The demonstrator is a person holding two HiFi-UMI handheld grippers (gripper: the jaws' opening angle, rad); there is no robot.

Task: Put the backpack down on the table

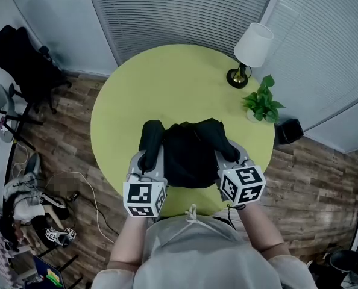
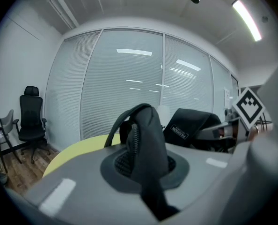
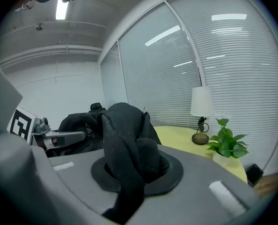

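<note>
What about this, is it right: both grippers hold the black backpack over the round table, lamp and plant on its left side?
Wrong side: the head view shows the lamp and plant on the table's right side. The left gripper and right gripper hold the black backpack over it.

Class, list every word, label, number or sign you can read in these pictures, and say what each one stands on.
"FASHION", as far as the small tilted print shows: patch on the black backpack.
Left cube, on the left claw: black-and-white square pattern, no letters.
Right cube, on the right claw: pattern only.
Nothing else is readable.
</note>
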